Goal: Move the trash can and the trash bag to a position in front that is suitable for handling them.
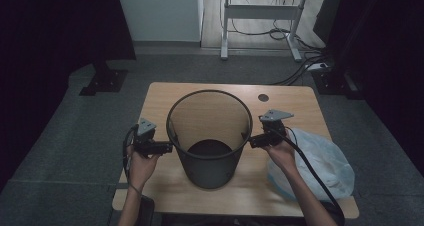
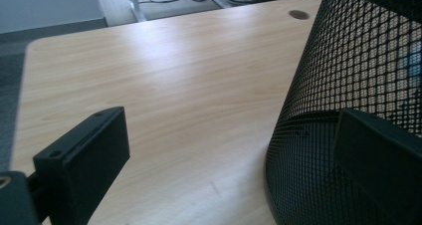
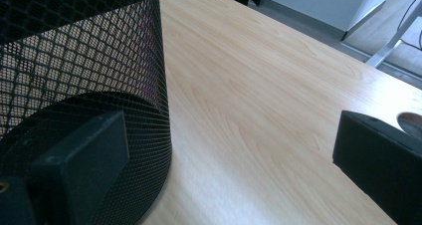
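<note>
A black mesh wastebasket (image 1: 210, 166) stands upright in the middle of a light wooden table (image 1: 295, 98). My left gripper (image 1: 165, 147) is held at its left side, near the rim, and my right gripper (image 1: 254, 141) at its right side. In the left gripper view the left gripper (image 2: 234, 160) is open wide, its right jaw in front of the mesh wall (image 2: 348, 60). In the right gripper view the right gripper (image 3: 229, 160) is also open wide, its left jaw against the mesh (image 3: 74, 60). Neither holds anything.
A pale blue plastic bag (image 1: 325, 168) lies crumpled on the table's near right corner, by the right forearm. A round cable hole (image 1: 263, 97) is in the far right of the tabletop. A white desk frame (image 1: 260, 16) and cables stand on the floor beyond.
</note>
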### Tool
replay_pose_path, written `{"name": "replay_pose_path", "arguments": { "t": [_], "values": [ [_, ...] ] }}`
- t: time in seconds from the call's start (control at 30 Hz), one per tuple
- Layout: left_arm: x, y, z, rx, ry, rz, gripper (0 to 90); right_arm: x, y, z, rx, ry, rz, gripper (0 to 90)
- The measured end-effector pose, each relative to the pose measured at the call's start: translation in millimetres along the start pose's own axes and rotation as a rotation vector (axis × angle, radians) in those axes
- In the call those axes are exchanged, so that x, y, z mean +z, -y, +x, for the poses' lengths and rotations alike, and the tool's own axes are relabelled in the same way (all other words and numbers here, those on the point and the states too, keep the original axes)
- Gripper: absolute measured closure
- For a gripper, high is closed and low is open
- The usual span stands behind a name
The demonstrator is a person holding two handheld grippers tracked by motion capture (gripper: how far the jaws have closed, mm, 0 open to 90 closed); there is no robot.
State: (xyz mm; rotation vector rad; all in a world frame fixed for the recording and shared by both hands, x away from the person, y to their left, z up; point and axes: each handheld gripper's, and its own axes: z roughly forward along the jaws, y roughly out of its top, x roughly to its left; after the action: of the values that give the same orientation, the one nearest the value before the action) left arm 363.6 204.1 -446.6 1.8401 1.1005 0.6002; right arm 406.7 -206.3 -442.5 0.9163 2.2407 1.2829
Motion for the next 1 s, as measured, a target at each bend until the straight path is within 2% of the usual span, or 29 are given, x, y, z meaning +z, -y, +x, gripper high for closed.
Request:
{"name": "replay_pose_path", "arguments": {
  "t": [0.3, 0.5, 0.8, 0.83, 1.0],
  "values": [
    [-6.5, 6.1, -32.6, 0.023, 0.034, -0.005, 1.7, -35.8, 25.1, 4.3, -0.003, -0.001, -0.013, 0.7],
    [-7.1, 8.8, -52.6, 0.029, 0.041, -0.017, 1.7, -57.5, 38.4, 5.4, 0.009, 0.005, -0.015, 0.7],
    [-4.7, 10.2, -75.8, 0.041, 0.063, -0.027, 1.6, -84.9, 56.1, 3.4, 0.03, 0.026, -0.011, 0.7],
    [-4.5, 10.3, -81.6, 0.051, 0.071, -0.029, 1.6, -87.5, 58.3, 3.0, 0.029, 0.028, -0.007, 0.8],
    [-6.3, 12.1, -94.1, 0.068, 0.079, -0.034, 1.5, -99.0, 67.8, 3.0, 0.039, 0.039, -0.003, 0.7]
  ]
}}
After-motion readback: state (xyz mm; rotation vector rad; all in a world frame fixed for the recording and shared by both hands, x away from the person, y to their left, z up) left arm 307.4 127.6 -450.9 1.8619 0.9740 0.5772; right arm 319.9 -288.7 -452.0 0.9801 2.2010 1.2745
